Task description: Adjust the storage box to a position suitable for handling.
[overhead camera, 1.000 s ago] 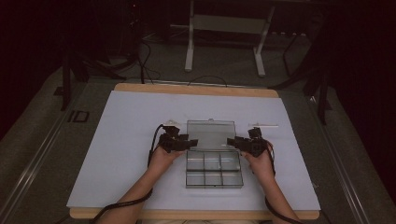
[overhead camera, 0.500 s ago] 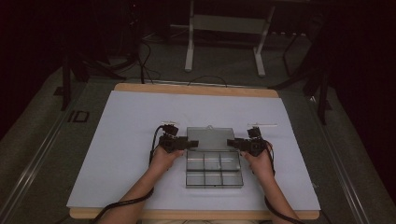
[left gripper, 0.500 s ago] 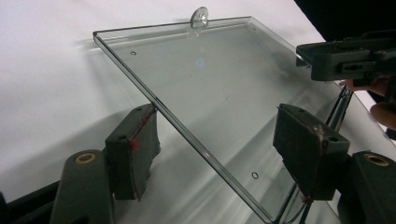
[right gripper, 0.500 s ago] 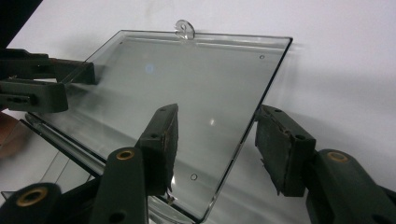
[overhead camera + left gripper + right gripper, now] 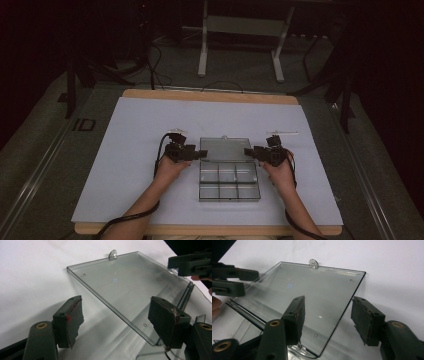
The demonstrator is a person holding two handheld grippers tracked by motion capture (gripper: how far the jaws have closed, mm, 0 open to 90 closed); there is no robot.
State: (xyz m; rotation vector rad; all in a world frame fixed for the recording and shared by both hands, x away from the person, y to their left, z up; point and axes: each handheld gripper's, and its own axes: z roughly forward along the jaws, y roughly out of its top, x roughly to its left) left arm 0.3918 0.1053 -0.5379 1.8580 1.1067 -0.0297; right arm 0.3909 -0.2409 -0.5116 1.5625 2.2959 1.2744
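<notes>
Clear plastic box (image 5: 229, 169) lies on the white table (image 5: 125, 165), lid (image 5: 130, 290) flung back flat; left gripper (image 5: 200, 153) and right gripper (image 5: 248, 152) flank the lid's side edges, jaws just opened, pads off it.

Too small in the high view to tell: contents of the clear compartment box (image 5: 229, 180). Cut off at the bottom edge: both forearms and the table's (image 5: 150, 120) near edge.

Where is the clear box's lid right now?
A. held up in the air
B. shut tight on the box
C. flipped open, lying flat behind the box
C: the lid lies flat on the white table past the box, whose six little compartments are uncovered.
</notes>
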